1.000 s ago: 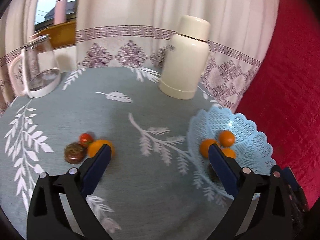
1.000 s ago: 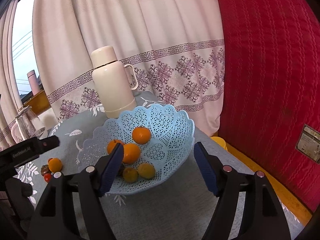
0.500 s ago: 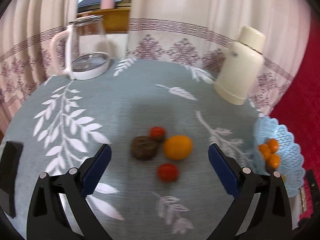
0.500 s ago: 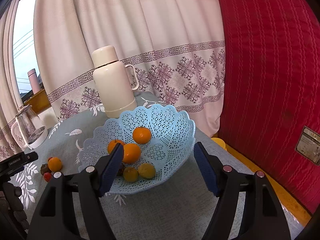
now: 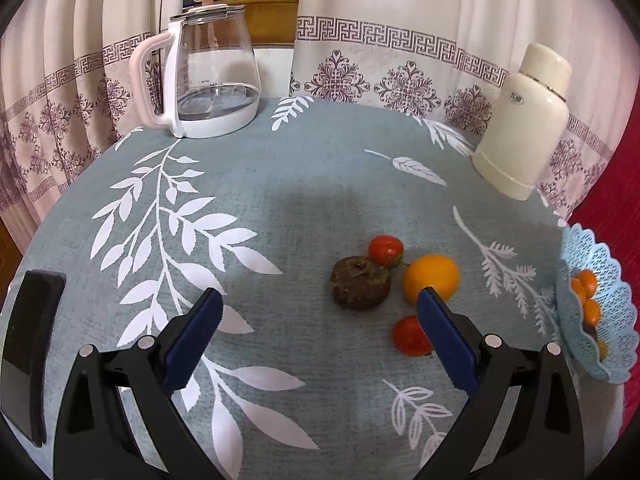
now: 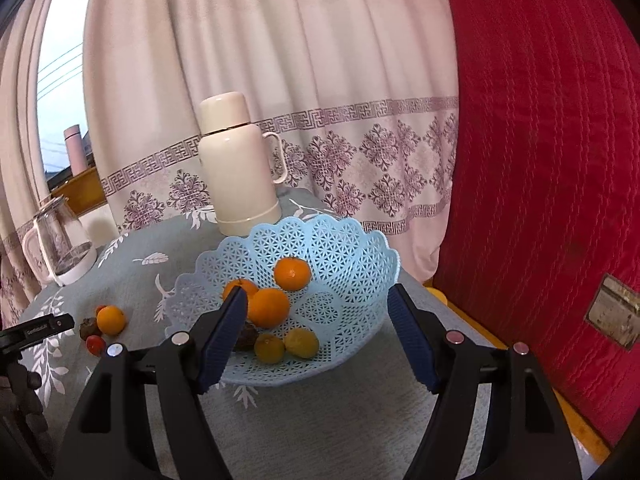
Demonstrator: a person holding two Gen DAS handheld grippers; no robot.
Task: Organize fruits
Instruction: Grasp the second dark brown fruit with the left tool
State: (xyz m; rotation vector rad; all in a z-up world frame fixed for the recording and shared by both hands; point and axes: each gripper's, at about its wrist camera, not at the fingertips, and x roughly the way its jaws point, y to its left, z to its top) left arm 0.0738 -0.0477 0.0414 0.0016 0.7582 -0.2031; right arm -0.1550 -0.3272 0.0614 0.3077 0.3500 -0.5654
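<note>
- Left wrist view: the left gripper (image 5: 318,322) is hovering over a round table (image 5: 280,184) covered in grey-green cloth with white leaf prints, its blue-padded jaws standing wide apart and gripping nothing.
- Four loose fruits are lying just ahead of the jaws, toward 1 o'clock from the middle of the view: a dark brown wrinkled fruit (image 5: 360,283), an orange (image 5: 431,278) just beside it at its 3 o'clock, a small red tomato (image 5: 385,250) touching the brown fruit at its 1 o'clock, and a second red tomato (image 5: 411,336) at its 5 o'clock, partly hidden behind the right-hand pad.
- A glass kettle (image 5: 208,80) is standing at 11 o'clock, a cream flask (image 5: 524,120) at 2 o'clock, and a dark flat device (image 5: 30,344) is lying at 8 o'clock.
- Right wrist view: the right gripper (image 6: 316,336) is waiting with its jaws released and empty in front of the pale blue lattice basket (image 6: 352,248), which is holding several oranges and smaller yellow fruits.
- The loose fruits are showing at 9 o'clock, well apart from the basket.
- Handling, as a judgement: the tomatoes are probably light, smooth and easily bruised, so a gentle squeeze across the widest part suits them. The orange looks firmer, though it may roll. The brown fruit looks rough and possibly soft; gripping its broad sides seems safest.
</note>
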